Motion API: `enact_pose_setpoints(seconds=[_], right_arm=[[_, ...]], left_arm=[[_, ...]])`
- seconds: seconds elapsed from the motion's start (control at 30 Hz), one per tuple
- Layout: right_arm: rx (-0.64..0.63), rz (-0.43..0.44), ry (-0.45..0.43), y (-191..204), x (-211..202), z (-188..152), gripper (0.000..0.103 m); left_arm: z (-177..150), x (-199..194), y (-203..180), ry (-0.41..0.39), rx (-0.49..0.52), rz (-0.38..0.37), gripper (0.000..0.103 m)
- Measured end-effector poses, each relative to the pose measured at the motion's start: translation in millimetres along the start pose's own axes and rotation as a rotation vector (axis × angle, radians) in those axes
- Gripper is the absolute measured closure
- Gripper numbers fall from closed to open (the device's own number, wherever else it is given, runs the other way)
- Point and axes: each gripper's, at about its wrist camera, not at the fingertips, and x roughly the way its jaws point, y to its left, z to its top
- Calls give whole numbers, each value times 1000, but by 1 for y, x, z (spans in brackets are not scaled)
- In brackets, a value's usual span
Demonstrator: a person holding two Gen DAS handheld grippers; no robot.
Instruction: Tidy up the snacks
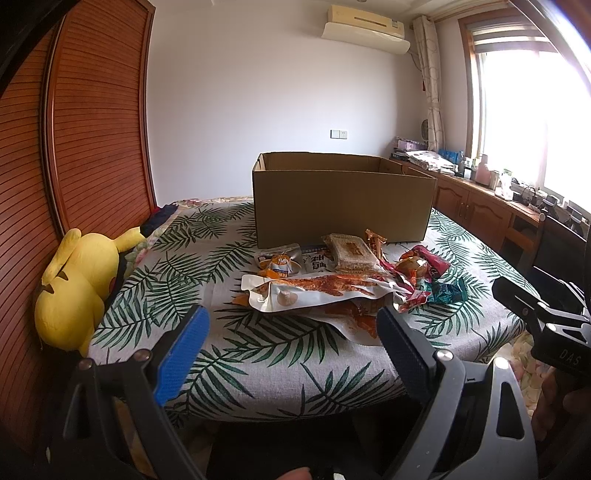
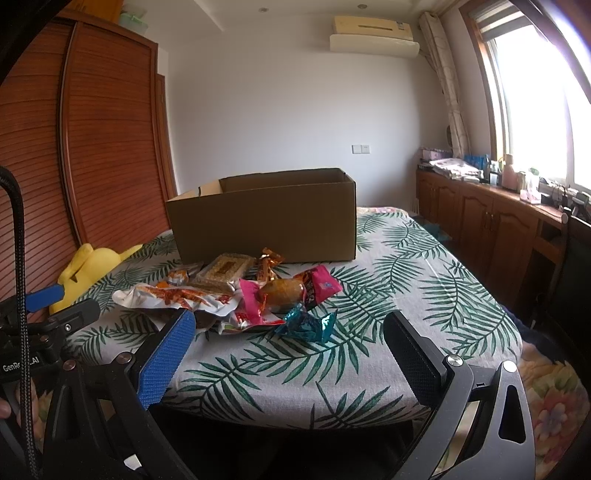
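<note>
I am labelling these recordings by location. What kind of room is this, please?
Probably a bedroom at home: a wooden wardrobe, a yellow plush toy, a wall air conditioner and a curtained window.

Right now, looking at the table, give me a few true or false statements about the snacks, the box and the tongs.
1. The cardboard box stands open behind the snack pile. True.
2. The left tongs are shut on a packet. False: they are open and hold nothing.
3. A teal wrapped candy lies at the near edge of the pile. True.
4. The yellow plush toy sits inside the box. False: it lies at the table's left edge.
5. The right tongs are open. True.
</note>
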Motion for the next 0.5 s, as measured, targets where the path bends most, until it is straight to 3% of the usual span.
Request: enact_pose_setpoints(seconds=[0.5], right_arm=[[-2,-6,15,-2,2,-4,0]], left_arm=[[-3,2,1,11,1,-4,10]])
